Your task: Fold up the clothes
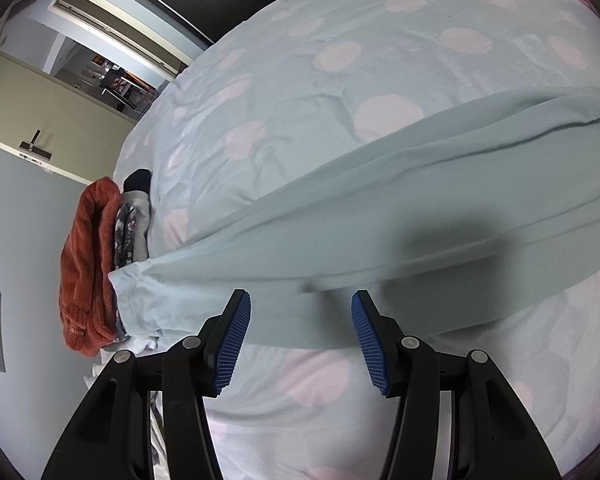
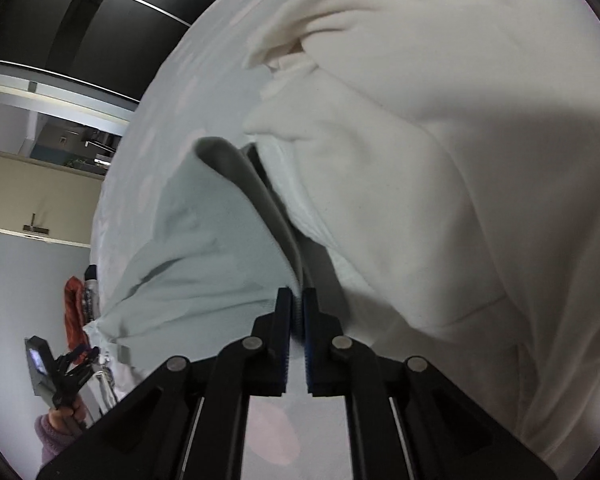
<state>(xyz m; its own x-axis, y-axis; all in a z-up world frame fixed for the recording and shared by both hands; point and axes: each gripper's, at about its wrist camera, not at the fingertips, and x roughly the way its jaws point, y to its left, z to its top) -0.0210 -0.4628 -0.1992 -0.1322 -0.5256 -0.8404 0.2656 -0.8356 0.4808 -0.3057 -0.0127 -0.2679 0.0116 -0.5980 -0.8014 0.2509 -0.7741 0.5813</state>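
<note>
Mint-green trousers (image 1: 380, 208) lie stretched in a long band across our bed, over the pale blue bedspread (image 1: 380, 40) with pink dots. One end reaches the stack of folded clothes (image 1: 96, 264) at the bed's edge, topped by a rust-red fleece, and the other end lifts beside a cream fleece garment (image 2: 440, 160). Our right claw (image 2: 296, 312) is pressed together, pinching a fold of the trousers, while our left claw (image 1: 300, 336) hovers spread just above the fabric, gripping nothing.
</note>
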